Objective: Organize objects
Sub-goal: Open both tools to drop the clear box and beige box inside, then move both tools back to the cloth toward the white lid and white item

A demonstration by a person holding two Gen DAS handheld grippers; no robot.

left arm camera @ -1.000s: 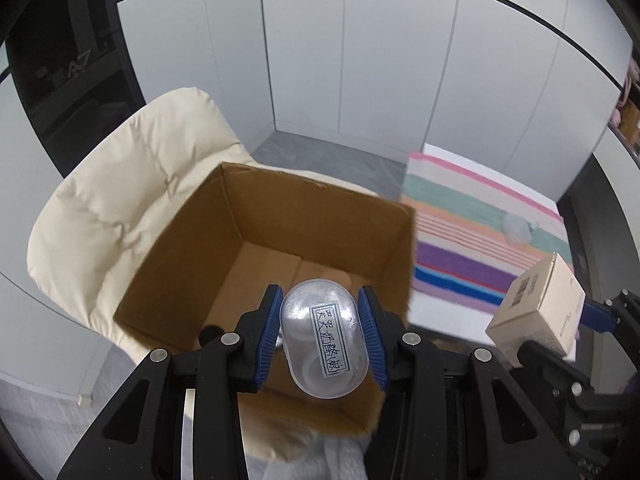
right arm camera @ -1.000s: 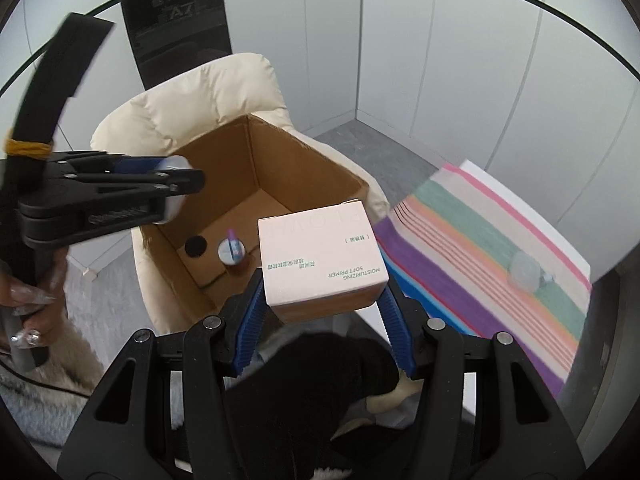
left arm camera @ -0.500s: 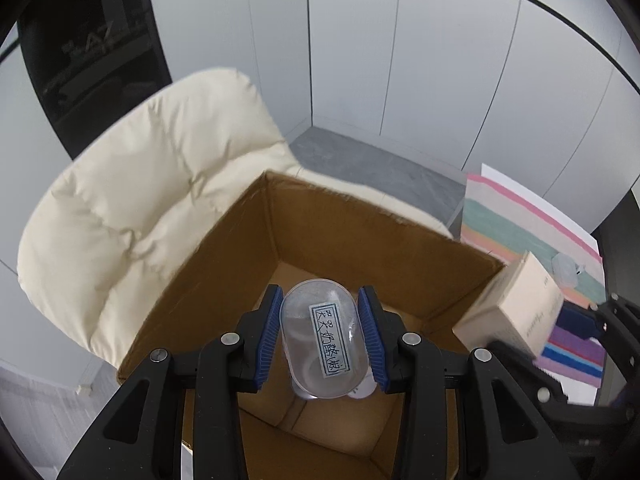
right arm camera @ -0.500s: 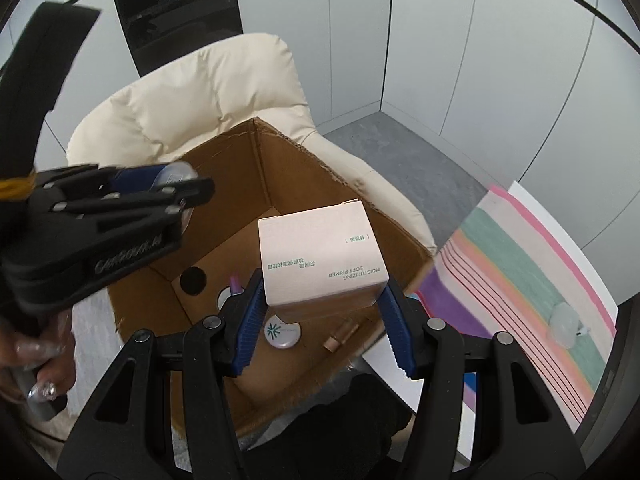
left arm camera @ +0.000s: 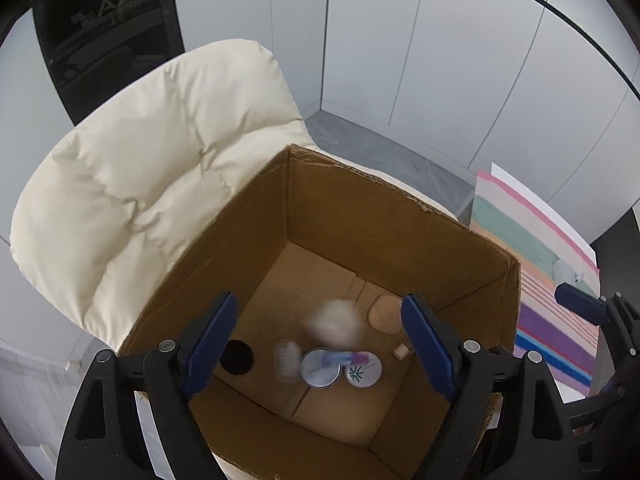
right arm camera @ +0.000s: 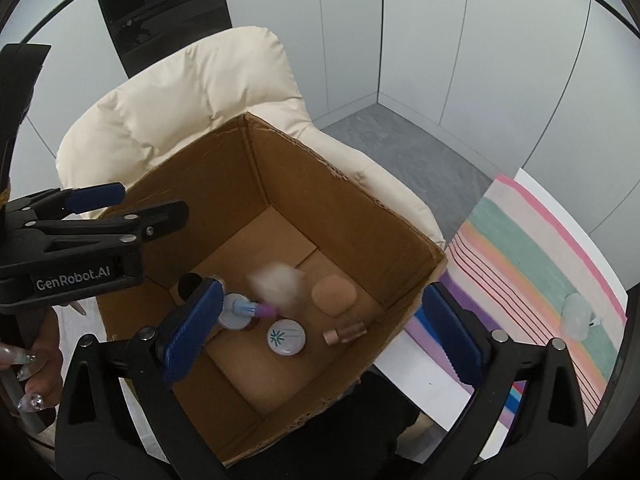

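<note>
So, both grippers spread wide, nothing held

Left gripper [left arm camera: 320, 340] and right gripper [right arm camera: 320, 334] are hung over a brown corrugated box [right arm camera: 348, 184]; a blurry pale carton [right arm camera: 276, 280] is seen inside, below them.

A cream padded chair [left arm camera: 152, 184] carries an open cardboard box [left arm camera: 400, 216]. Right of the fingers, a striped cloth [right arm camera: 532, 248] holds a clear container [right arm camera: 576, 314].
</note>
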